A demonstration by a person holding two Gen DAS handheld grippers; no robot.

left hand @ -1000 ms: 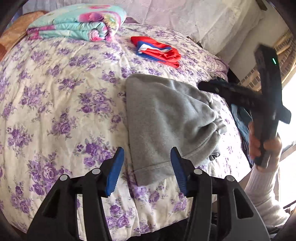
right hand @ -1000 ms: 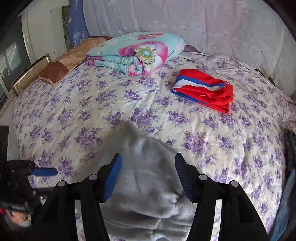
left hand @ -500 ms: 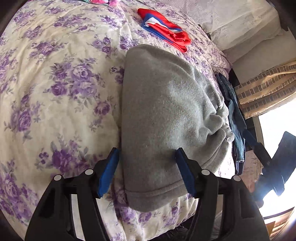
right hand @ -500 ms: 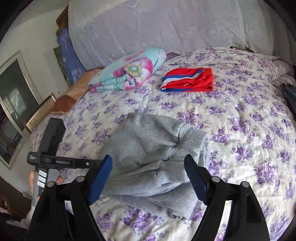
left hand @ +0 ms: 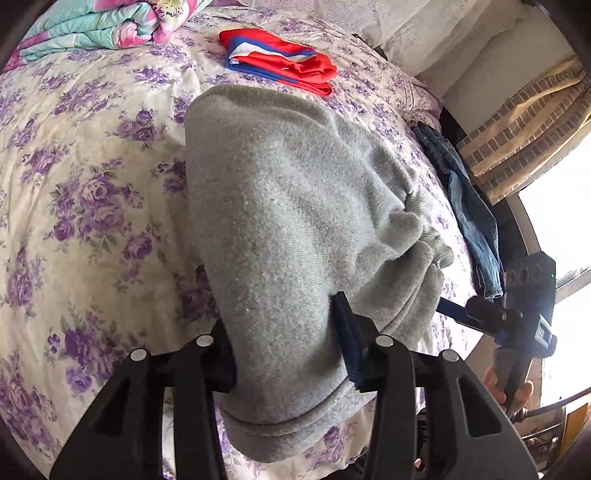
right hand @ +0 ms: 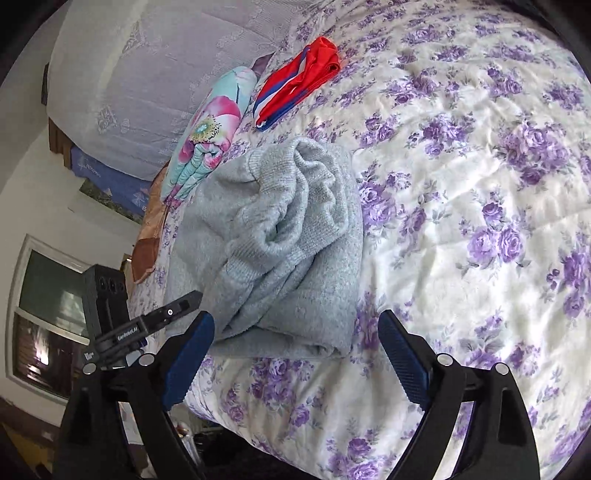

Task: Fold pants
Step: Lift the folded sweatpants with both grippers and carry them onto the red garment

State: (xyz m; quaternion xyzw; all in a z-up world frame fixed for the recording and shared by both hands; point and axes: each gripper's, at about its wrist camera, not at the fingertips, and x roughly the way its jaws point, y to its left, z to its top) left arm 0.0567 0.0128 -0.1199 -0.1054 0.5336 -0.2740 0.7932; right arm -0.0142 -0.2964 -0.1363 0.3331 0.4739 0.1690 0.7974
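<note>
Pants: thick grey fleece pants [left hand: 295,229], folded into a long bundle, lie on the bed [left hand: 92,221] near its front edge, on a cream bedspread with purple flowers.
Long axis: in the left wrist view the bundle runs from the hemmed end at the bed's edge away toward the far side of the bed; the bunched ribbed part lies along its right side, toward the bed's right edge.
Left gripper [left hand: 288,350]: its blue-padded fingers have just been closing and now press on the near end of the pants from both sides, the cloth bulging between them.
Right gripper [right hand: 295,354]: its fingers have just been opening and stand wide apart, just short of the ribbed side of the pants, with no cloth between them.
Other cloth: a folded red, white and blue garment [left hand: 280,61] lies well beyond the pants; a folded turquoise floral quilt [left hand: 99,22] sits at the far left; blue jeans [left hand: 469,206] hang off the bed's right side.
</note>
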